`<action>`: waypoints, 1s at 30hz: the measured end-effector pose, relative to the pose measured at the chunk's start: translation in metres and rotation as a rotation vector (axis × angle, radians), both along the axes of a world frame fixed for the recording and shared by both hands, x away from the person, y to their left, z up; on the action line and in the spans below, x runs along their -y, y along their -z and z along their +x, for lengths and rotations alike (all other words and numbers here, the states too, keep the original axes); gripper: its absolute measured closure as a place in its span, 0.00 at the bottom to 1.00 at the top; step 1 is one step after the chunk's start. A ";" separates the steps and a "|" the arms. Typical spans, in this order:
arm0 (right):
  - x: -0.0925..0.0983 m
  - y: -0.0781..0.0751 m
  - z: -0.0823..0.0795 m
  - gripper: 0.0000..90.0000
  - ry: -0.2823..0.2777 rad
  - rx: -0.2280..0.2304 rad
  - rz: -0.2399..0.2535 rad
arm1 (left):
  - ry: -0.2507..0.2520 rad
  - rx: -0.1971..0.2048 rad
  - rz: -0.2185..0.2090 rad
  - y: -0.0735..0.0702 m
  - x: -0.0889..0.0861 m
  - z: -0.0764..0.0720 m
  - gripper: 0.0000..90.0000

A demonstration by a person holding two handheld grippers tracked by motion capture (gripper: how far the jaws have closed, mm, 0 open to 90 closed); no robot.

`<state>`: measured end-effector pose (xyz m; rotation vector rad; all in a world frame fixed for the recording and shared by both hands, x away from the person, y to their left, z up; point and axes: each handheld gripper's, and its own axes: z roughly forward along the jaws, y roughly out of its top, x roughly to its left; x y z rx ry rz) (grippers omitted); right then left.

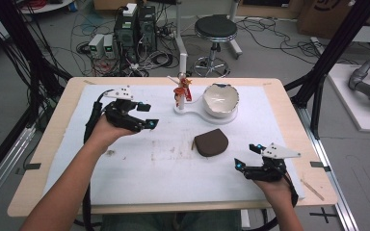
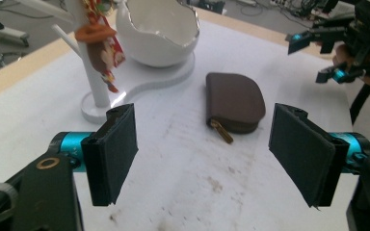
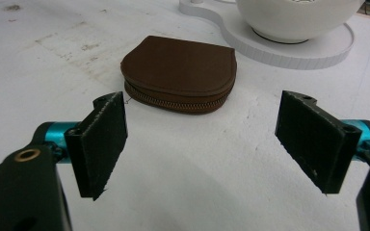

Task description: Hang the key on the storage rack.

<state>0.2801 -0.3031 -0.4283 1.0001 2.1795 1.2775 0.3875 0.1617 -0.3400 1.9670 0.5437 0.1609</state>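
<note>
A brown zipped pouch (image 1: 211, 142) lies flat on the white mat, its zip pull pointing left (image 2: 234, 102) (image 3: 180, 72). Behind it stands a white egg-shaped bowl (image 1: 220, 100) on a white base (image 1: 196, 113) whose post carries a red and orange charm (image 1: 182, 90). My left gripper (image 1: 145, 115) hovers open left of the pouch, jaws wide apart and empty (image 2: 202, 159). At the front right of the pouch my right gripper (image 1: 247, 156) is open as well, with nothing between its jaws (image 3: 202, 139).
The white mat (image 1: 139, 168) covers most of the wooden table (image 1: 48, 139). A thin wooden stick (image 1: 312, 189) lies near the right front corner. Beyond the table are a stool (image 1: 215, 30), computer boxes and cables on the floor.
</note>
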 end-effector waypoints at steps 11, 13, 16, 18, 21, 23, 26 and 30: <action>-0.001 0.001 0.002 0.21 -0.008 0.001 -0.005 | -0.003 -0.027 0.035 0.033 -0.006 -0.031 0.25; -0.001 0.001 0.002 0.21 -0.009 0.002 -0.007 | -0.003 -0.015 0.035 0.039 -0.008 -0.037 0.25; -0.001 0.002 0.002 0.21 -0.011 -0.001 -0.008 | -0.008 -0.020 0.002 0.049 -0.011 -0.047 0.25; -0.001 0.002 0.003 0.21 -0.009 -0.002 -0.008 | -0.016 -0.020 -0.010 0.056 -0.014 -0.052 0.25; -0.001 0.002 0.003 0.21 -0.007 -0.001 -0.008 | -0.029 -0.032 -0.012 0.065 -0.018 -0.057 0.25; -0.002 0.002 0.004 0.21 -0.006 -0.005 -0.005 | -0.041 -0.037 -0.014 0.069 -0.021 -0.060 0.25; -0.002 0.001 0.005 0.21 -0.009 0.001 -0.012 | -0.053 -0.036 -0.021 0.075 -0.024 -0.065 0.25; -0.003 0.002 0.007 0.21 -0.011 -0.002 -0.014 | -0.055 -0.019 -0.016 0.077 -0.028 -0.074 0.24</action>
